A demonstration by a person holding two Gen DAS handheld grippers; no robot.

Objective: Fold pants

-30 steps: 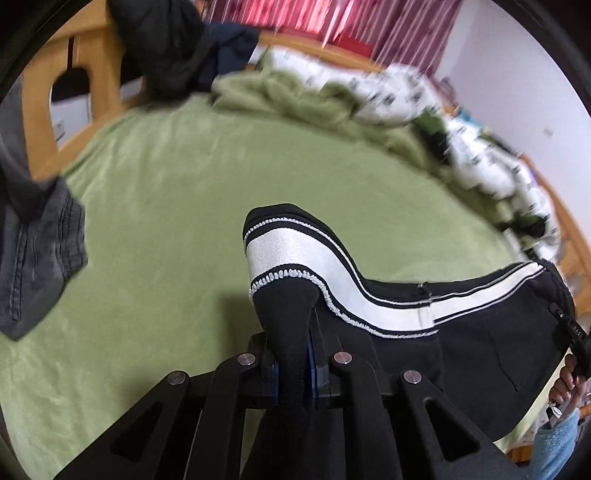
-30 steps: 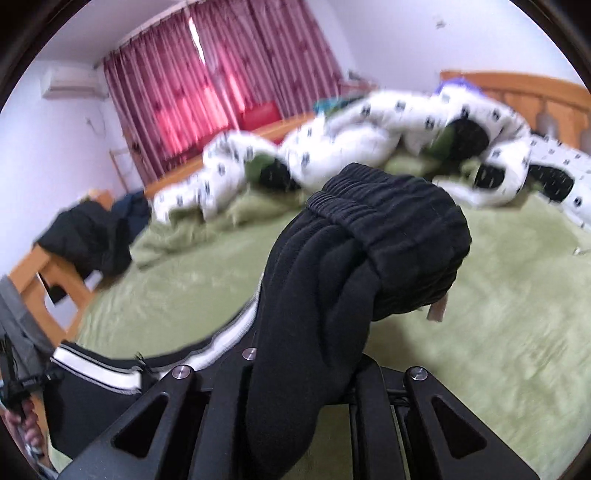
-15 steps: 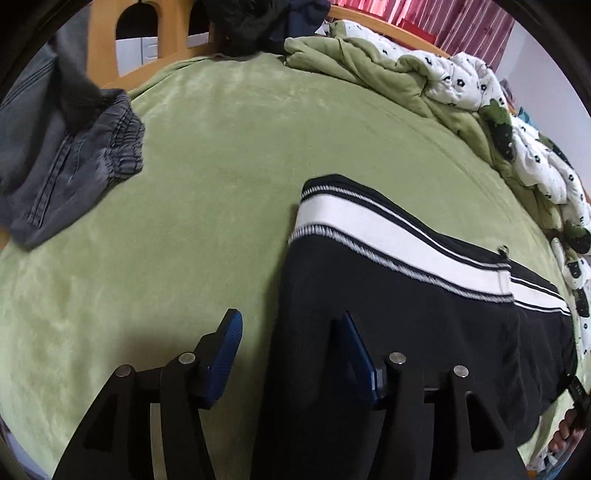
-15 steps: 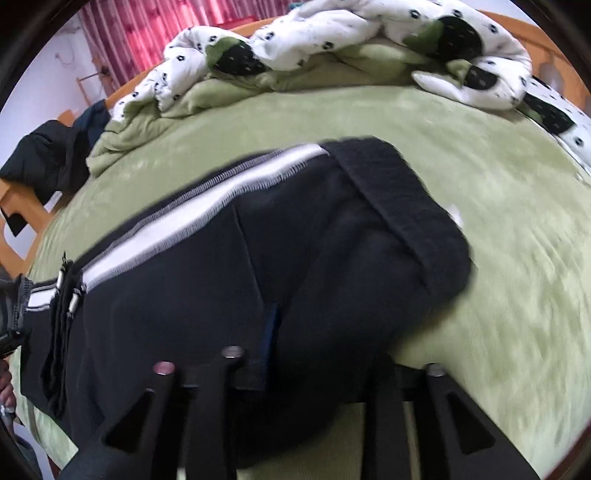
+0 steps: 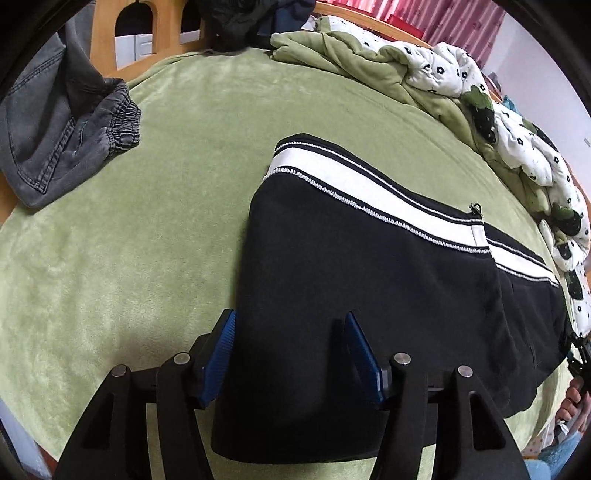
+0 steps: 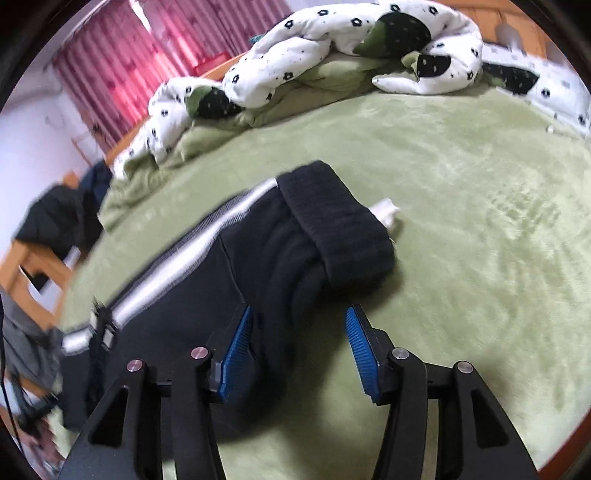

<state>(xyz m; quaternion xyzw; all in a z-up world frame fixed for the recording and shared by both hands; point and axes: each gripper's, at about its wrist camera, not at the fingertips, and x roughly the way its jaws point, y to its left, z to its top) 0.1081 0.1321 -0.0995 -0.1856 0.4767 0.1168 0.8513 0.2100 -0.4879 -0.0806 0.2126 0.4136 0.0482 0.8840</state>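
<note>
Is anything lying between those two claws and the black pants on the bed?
Nothing visible. The black pants lie flat on the green bed cover, directly between the open pads of both the left gripper and right gripper.

A big bed (image 5: 140,229) fills the room, covered with a soft green blanket (image 6: 461,229). Its wooden frame (image 5: 105,40) is light orange-brown, with arch-shaped holes cut in the end board. At the far edge of the bed a puffy quilt (image 6: 332,48), white with little black flowers and green underneath, lies bunched up in a long heap. Dark clothes (image 5: 240,18) are piled at one far corner of the bed. Grey jeans (image 5: 62,133) hang over the near left corner, by the end board. Behind the bed hang dark pink curtains (image 6: 122,66) with light glowing through them. The walls (image 6: 33,144) are plain white.
</note>
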